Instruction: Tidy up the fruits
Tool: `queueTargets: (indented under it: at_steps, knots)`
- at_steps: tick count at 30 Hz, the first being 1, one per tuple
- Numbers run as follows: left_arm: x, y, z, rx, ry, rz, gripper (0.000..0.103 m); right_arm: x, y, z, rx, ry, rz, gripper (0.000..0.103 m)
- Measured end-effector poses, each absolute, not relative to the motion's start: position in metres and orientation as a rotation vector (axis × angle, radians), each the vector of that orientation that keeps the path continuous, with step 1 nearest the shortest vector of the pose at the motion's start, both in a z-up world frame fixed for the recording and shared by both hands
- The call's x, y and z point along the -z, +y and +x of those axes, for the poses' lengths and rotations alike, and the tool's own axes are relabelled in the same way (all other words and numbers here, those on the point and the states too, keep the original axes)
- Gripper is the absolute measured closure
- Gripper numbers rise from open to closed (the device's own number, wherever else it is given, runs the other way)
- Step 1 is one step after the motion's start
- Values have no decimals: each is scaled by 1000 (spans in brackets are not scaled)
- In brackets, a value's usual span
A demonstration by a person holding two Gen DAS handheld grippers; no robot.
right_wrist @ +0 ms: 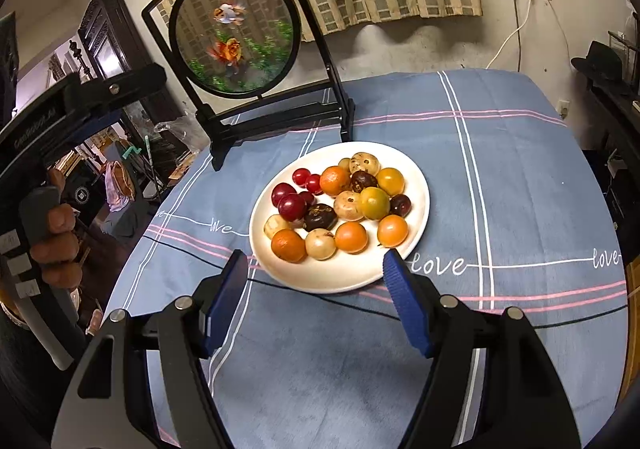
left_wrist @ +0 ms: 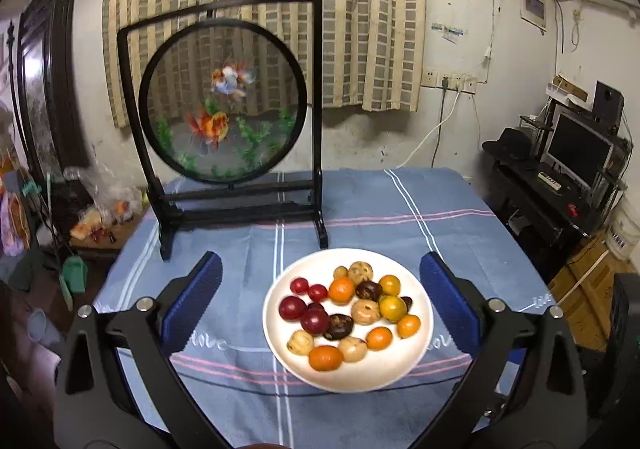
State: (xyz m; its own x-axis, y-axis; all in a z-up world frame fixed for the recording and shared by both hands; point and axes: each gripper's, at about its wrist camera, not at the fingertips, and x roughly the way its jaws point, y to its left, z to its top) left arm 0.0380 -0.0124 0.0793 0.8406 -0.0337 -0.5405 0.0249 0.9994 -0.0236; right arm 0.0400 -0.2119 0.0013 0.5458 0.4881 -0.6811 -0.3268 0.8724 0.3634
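Mixed fruits (left_wrist: pixel 348 313) heaped on a white plate (left_wrist: pixel 280 345) at the near middle of the tabletop (left_wrist: pixel 460 209) — red, orange, tan and dark brown pieces touching one another, loosely clustered by colour but not cleanly sorted. Left tool (left_wrist: pixel 320 301) spread wide and released, nothing between its blue pads, hovering with the plate framed between them. Right tool (right_wrist: pixel 316 289) likewise splayed and bare, poised just near of the plate rim.

Could fit fruit gathered onto the plate already, or fruit waiting to be sorted out of it; no second dish in sight to settle which. Any pick would call for a narrow closing on one small round piece without nudging its neighbours.

Right wrist view alone shows the other handle gripped by a hand (right_wrist: pixel 56 241) at far left, plus a thin black cable (right_wrist: pixel 320 293) across the cloth. Left wrist view alone shows a desk with a monitor (left_wrist: pixel 576 153) at far right. Goldfish screen (left_wrist: pixel 224 101) stands beyond the plate in both.
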Motion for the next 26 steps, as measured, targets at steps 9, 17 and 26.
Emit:
queueTargets:
  at_steps: [9,17,26]
  knots:
    - [-71,-5,38,-6,602,-40,2,5,-208,29,-497,888,210,32]
    - [-61,-11,42,-15,649,6,2,-1,-203,32,-470,866,166,32]
    - [-59,-17,42,-28,660,48,2,-15,-188,38,-369,798,32,30]
